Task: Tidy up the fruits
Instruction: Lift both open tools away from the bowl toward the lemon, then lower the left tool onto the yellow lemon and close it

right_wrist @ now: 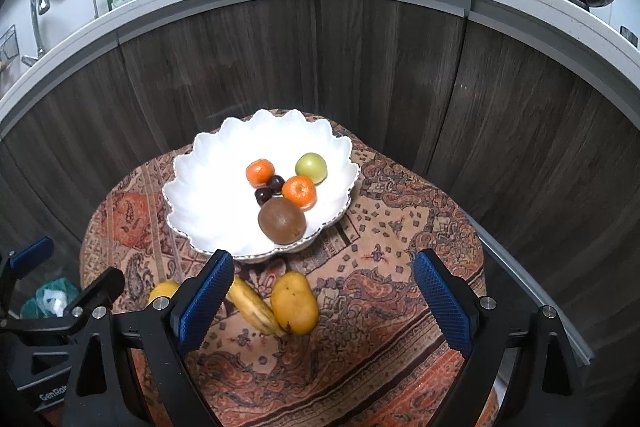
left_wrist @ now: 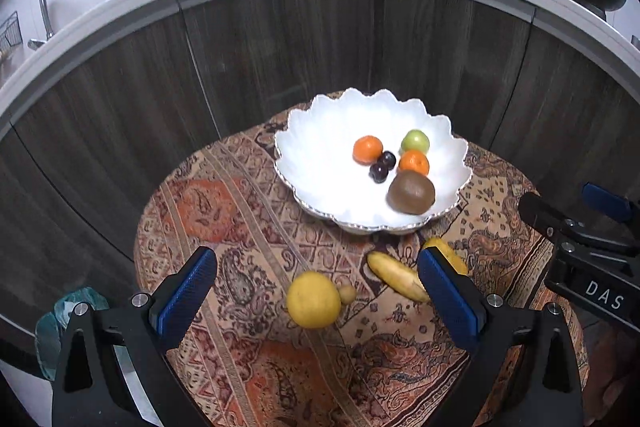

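White bowl point(left_wrist: 320, 163) at the far edge of the round cloth-covered table point(left_wrist: 224, 211), already holding two oranges point(left_wrist: 368, 149), two dark plums point(left_wrist: 383, 166), a green fruit point(left_wrist: 415, 141) and a brown kiwi point(left_wrist: 411, 191), gathered toward its right side. Still loose on the cloth, near the bowl's front rim: a lemon point(left_wrist: 313, 299) with a small yellow fruit point(left_wrist: 347, 294) touching it, a banana point(right_wrist: 256, 307) and a mango point(right_wrist: 294, 303) touching each other. Left gripper point(left_wrist: 318, 291), jaws wide and holding nothing, frames the lemon, probably the next pick. Right gripper point(right_wrist: 324, 297), equally wide and unladen, brackets the banana and mango
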The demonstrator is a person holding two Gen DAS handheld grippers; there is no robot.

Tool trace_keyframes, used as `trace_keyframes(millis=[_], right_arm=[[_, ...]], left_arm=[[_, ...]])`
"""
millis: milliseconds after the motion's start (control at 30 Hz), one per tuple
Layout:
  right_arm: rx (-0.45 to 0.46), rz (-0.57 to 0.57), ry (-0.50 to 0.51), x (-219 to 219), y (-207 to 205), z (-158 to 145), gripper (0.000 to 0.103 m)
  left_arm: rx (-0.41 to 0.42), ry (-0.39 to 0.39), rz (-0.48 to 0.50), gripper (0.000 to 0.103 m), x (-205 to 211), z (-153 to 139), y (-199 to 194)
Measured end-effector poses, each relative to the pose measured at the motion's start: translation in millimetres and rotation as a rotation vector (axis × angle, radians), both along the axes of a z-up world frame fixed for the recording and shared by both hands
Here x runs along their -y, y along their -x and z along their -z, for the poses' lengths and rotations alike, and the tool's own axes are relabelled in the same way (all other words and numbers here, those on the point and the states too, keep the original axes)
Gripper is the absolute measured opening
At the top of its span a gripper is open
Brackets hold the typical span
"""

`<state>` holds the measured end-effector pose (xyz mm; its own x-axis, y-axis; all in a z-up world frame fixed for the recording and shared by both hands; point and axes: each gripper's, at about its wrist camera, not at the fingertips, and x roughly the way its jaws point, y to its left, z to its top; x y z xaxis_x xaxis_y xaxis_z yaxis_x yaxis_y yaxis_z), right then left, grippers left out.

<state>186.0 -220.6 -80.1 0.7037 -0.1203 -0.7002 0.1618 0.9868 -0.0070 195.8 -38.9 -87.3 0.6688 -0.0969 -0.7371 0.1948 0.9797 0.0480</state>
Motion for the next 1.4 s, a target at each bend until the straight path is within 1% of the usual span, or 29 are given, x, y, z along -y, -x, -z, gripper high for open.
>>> trace_keyframes(millis=[133, 267, 400, 567, 867, 1133, 1333, 1400], right_arm=[[0.007, -0.006, 0.022, -2, 5, 6, 0.092], [0.000, -0.014, 0.013, -4, 9, 15, 0.092], [-0.023, -0.020, -0.001, -7, 8, 29, 0.092], [-0.045, -0.026, 0.001, -9, 8, 47, 0.092], [-0.090, -0.022, -0.009, -12, 3, 80, 0.092], [-0.114, -0.034, 0.004, -22, -9, 96, 0.092], [-0.122, -0.035, 0.023, -28, -19, 101, 0.092], [-0.127, -0.035, 0.025, -28, -22, 103, 0.092]], left_arm=[[-0.001, -0.004, -0.001, 0.102, -1, 10, 3], [-0.005, -0.007, -0.004, 0.102, -3, 19, 6], [-0.012, 0.006, -0.016, 0.102, -8, 29, 7], [-0.022, -0.004, -0.025, 0.102, -10, 42, 6], [-0.075, -0.021, -0.053, 0.101, -15, 79, -5], [-0.115, -0.037, -0.056, 0.098, -20, 103, -19], [-0.156, -0.009, -0.055, 0.095, -21, 120, -34], [-0.171, 0.004, -0.053, 0.092, -21, 124, -39]])
